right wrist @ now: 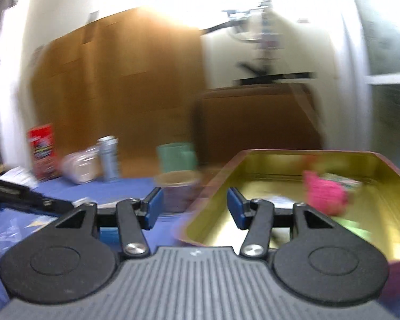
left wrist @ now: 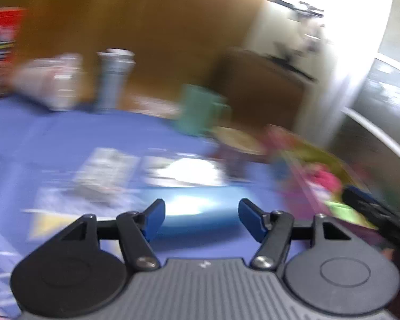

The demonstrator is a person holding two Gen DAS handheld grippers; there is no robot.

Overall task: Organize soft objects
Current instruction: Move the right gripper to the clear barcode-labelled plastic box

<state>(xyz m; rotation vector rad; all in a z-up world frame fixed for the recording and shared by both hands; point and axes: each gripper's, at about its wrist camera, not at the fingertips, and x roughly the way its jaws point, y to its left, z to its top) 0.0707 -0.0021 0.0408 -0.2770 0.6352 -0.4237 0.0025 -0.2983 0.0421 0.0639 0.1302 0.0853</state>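
My left gripper (left wrist: 201, 210) hangs open over the blue tablecloth (left wrist: 53, 138) with nothing between its blue pads. The view is blurred. Flat packets (left wrist: 106, 170) and a bright white patch (left wrist: 189, 170) lie ahead of it. To its right stands a gold-lined tin tray (left wrist: 314, 154) holding a pink soft object (left wrist: 324, 178) and a green piece (left wrist: 344, 210). My right gripper (right wrist: 194, 200) is open and empty at the near left corner of the tray (right wrist: 280, 164). A pink soft object (right wrist: 325, 192) and a green piece (right wrist: 356, 225) lie inside the tray.
Along the back of the table stand a red box (right wrist: 41, 152), a clear bag (right wrist: 80, 168), a silver can (right wrist: 108, 157), a teal cup (right wrist: 176, 157) and a round tub with a pale lid (right wrist: 177, 184). Brown cardboard boxes (right wrist: 120, 93) rise behind.
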